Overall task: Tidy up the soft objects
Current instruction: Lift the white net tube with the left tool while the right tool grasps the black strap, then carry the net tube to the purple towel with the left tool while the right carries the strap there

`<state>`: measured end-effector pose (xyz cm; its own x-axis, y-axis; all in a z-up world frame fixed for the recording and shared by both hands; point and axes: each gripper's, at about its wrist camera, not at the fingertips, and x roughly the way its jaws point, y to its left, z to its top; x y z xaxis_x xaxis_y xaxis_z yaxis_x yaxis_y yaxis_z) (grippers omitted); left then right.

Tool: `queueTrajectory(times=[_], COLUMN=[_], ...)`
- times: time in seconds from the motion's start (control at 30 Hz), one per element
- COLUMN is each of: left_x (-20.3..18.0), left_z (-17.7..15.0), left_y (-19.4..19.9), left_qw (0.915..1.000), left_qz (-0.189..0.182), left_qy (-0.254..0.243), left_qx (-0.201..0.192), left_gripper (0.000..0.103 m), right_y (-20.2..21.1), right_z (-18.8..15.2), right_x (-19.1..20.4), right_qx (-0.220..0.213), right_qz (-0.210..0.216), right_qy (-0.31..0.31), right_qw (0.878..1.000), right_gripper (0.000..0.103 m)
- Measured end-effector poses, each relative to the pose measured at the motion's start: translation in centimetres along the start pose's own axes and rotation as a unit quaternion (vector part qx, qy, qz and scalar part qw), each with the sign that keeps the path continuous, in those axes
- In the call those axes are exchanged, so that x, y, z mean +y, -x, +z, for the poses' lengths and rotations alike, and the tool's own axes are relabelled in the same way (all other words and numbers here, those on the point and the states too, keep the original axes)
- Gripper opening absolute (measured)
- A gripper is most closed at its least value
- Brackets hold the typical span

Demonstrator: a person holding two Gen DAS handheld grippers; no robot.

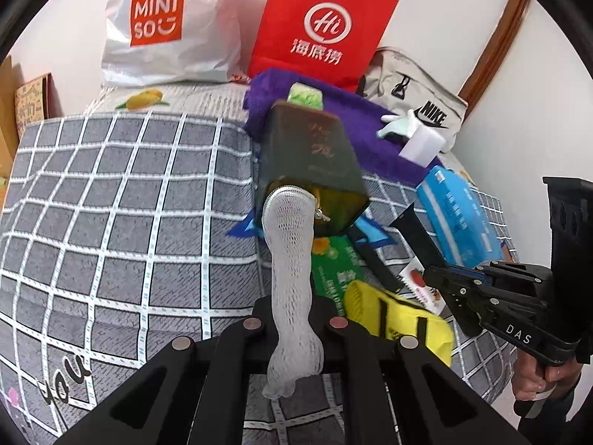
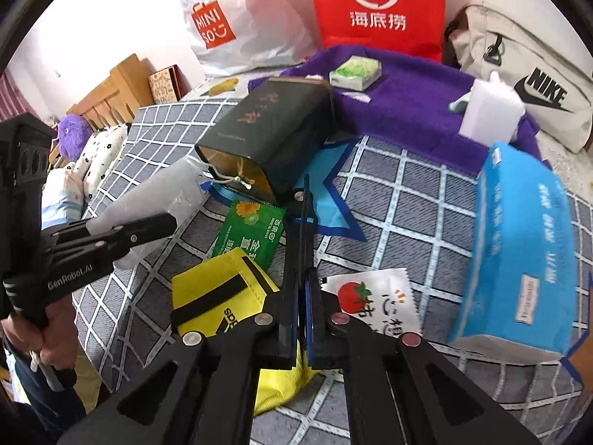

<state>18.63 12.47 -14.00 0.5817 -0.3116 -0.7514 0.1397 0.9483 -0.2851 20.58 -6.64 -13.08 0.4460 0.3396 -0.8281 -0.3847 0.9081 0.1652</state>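
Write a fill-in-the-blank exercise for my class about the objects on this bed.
1. The left tool is shut on a white ____ pouch.
2. The dark green tin lies on its ____.
3. The white sponge block rests on the ____ towel.
4. The right tool is ____.

Missing words: mesh; side; purple; shut

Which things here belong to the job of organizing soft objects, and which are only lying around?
Part of the job:
- white mesh pouch, clamped in the left hand-held gripper
- dark box, open end facing the pouch
- right hand-held gripper, shut, empty
- yellow pouch
- purple towel

Lying about:
- red paper bag
- Miniso bag
- Nike bag
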Motion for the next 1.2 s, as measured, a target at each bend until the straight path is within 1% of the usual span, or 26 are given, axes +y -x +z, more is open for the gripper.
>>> queueTrajectory(times=[0.33,0.43,0.6,0.77,0.97,1.2], left_x=[-2.2,-3.0,-4.4,-5.6,-6.8,-8.1], left_z=[1.7,2.4,4.0,5.4,7.3,9.8], left_y=[2.7,3.3,4.0,4.4,3.8,3.1], left_qw=[0.9997,0.9995,0.9991,0.9985,0.9979,0.9974], left_qz=[-0.007,-0.006,0.002,0.003,0.002,0.003], left_qy=[-0.010,-0.016,-0.026,-0.038,-0.048,-0.057], left_qx=[-0.020,-0.027,-0.035,-0.041,-0.042,-0.043], left_gripper=[0.007,0.007,0.007,0.007,0.007,0.007], right_y=[3.6,4.6,6.2,7.3,8.0,8.6], right_z=[0.4,0.9,1.9,3.0,4.6,6.4], right_x=[-2.1,-2.6,-3.4,-4.5,-5.6,-6.4], right_qx=[-0.022,-0.030,-0.045,-0.056,-0.066,-0.082], right_qz=[-0.012,-0.016,-0.035,-0.046,-0.057,-0.054], right_qy=[-0.016,-0.017,-0.014,-0.024,-0.028,-0.029], right_qw=[1.000,0.999,0.998,0.997,0.996,0.995], right_gripper=[0.003,0.003,0.003,0.003,0.003,0.003])
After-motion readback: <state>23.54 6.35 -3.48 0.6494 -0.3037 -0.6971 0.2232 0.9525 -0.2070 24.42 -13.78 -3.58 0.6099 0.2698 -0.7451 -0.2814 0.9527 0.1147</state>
